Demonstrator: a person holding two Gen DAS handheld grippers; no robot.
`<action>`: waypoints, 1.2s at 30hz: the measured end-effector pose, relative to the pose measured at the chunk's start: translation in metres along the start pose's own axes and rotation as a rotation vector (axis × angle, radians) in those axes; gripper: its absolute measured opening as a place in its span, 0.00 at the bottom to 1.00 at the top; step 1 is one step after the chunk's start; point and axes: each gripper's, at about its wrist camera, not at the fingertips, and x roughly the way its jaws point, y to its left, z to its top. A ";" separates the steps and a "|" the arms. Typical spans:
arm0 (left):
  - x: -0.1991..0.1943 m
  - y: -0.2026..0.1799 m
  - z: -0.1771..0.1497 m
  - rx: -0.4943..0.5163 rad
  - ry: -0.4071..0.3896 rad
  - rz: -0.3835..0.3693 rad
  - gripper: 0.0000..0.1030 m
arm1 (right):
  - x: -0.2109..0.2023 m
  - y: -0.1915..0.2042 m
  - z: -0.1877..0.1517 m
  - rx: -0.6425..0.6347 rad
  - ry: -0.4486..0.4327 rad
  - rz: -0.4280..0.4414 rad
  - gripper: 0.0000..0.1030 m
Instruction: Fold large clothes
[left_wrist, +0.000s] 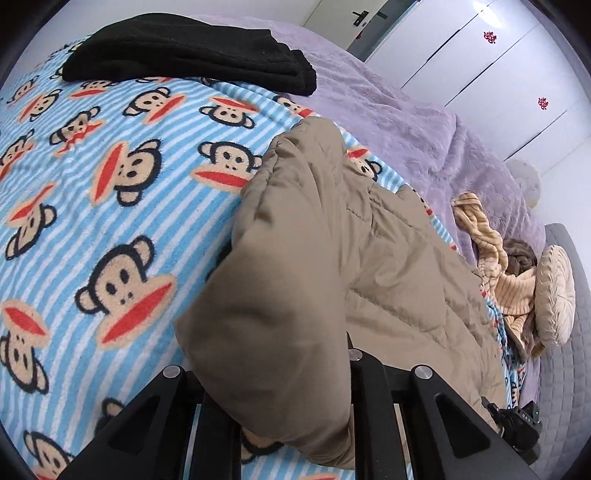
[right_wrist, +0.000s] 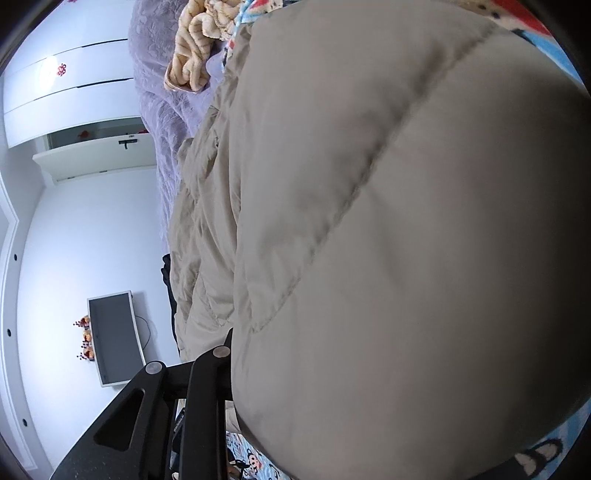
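**Padded coat gripped at both ends**

The tan padded coat (left_wrist: 332, 258) lies on the monkey-print blanket (left_wrist: 92, 184) covering the bed. The left gripper (left_wrist: 295, 406) has its jaws narrowed onto a raised fold of it. The right gripper (right_wrist: 236, 369) pinches another bulging part. A black garment (left_wrist: 184, 48) sits well apart.

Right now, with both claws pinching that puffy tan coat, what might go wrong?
The left gripper holds only a bulging edge of the tan coat, so the slick padding could slip out. The coat fills the right gripper's view, hiding where it goes. Dragging could rumple the monkey blanket.
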 end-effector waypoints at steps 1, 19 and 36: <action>-0.007 0.000 -0.005 -0.001 -0.004 0.004 0.18 | -0.004 0.001 -0.001 -0.010 0.007 0.003 0.27; -0.097 0.081 -0.137 0.010 0.147 0.039 0.18 | -0.095 -0.050 -0.096 -0.078 0.124 -0.068 0.27; -0.160 0.131 -0.142 0.041 0.090 0.243 0.27 | -0.130 -0.047 -0.129 -0.142 0.054 -0.328 0.52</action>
